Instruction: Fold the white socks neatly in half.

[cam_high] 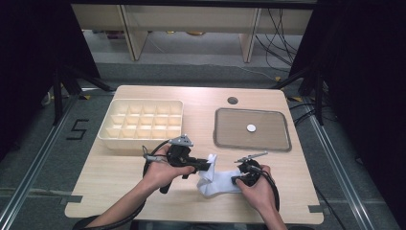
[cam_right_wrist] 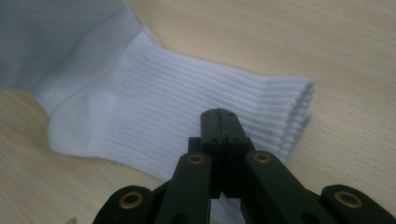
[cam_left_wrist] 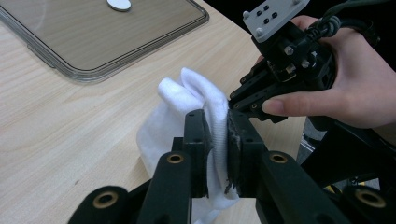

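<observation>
A white sock (cam_high: 219, 183) lies crumpled on the wooden table's near edge between both hands. My left gripper (cam_high: 207, 166) comes in from the left and is shut on a raised fold of the sock (cam_left_wrist: 173, 105), the fabric squeezed between its two pads (cam_left_wrist: 217, 122). My right gripper (cam_high: 238, 178) is at the sock's right end, and its jaw tips (cam_left_wrist: 232, 100) touch the cloth beside the left jaws. In the right gripper view its jaws (cam_right_wrist: 220, 117) are pressed together over the ribbed cuff (cam_right_wrist: 187, 102). Whether any fabric is pinched between them is hidden.
A cream compartment box (cam_high: 107, 128) stands at the back left. A shallow grey tray (cam_high: 216, 130) sits at the back right with a small white disc (cam_high: 251, 128) in it; its rim (cam_left_wrist: 93, 74) is just beyond the sock. A cable hole (cam_high: 232, 100) is near the far edge.
</observation>
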`<state>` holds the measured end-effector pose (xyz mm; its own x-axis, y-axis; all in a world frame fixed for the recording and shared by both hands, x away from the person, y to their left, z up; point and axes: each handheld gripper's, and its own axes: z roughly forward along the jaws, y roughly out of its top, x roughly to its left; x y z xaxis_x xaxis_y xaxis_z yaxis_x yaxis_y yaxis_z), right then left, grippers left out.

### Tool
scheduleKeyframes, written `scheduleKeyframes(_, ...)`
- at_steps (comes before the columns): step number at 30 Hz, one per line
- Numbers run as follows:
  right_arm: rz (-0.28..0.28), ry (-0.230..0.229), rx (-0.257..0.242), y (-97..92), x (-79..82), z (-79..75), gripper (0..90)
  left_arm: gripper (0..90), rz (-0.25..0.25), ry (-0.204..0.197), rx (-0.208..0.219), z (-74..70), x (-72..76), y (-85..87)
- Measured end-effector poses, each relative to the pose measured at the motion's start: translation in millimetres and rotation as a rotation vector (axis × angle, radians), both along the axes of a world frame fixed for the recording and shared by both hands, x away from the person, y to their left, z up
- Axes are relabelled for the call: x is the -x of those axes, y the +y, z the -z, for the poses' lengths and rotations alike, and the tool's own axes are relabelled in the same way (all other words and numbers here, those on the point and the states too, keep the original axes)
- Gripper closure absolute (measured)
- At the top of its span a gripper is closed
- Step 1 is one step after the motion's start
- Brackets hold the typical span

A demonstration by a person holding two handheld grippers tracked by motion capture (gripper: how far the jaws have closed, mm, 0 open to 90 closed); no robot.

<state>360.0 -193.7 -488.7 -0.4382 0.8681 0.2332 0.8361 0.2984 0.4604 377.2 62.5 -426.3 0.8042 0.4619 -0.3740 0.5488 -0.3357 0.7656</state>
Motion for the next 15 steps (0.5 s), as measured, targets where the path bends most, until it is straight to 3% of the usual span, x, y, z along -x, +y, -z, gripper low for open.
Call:
scheduleKeyframes(9, 0.002, 0.008, 0.008, 3.4, -0.8, 0.7, 90.0, 78.9, -0.001, -0.003, -0.003, 1.4, -0.6, -1.9)
scheduleKeyframes(14, -0.021, -0.012, -0.045, 0.4, 0.2, -2.0, 89.3, 78.9, -0.002, -0.004, -0.007, 1.6, -0.6, -1.1)
scheduleKeyframes(15, -0.001, -0.041, -0.061, -3.6, 1.7, -12.5, 89.5, 78.9, -0.002, -0.002, -0.008, 1.6, -0.6, -0.7)
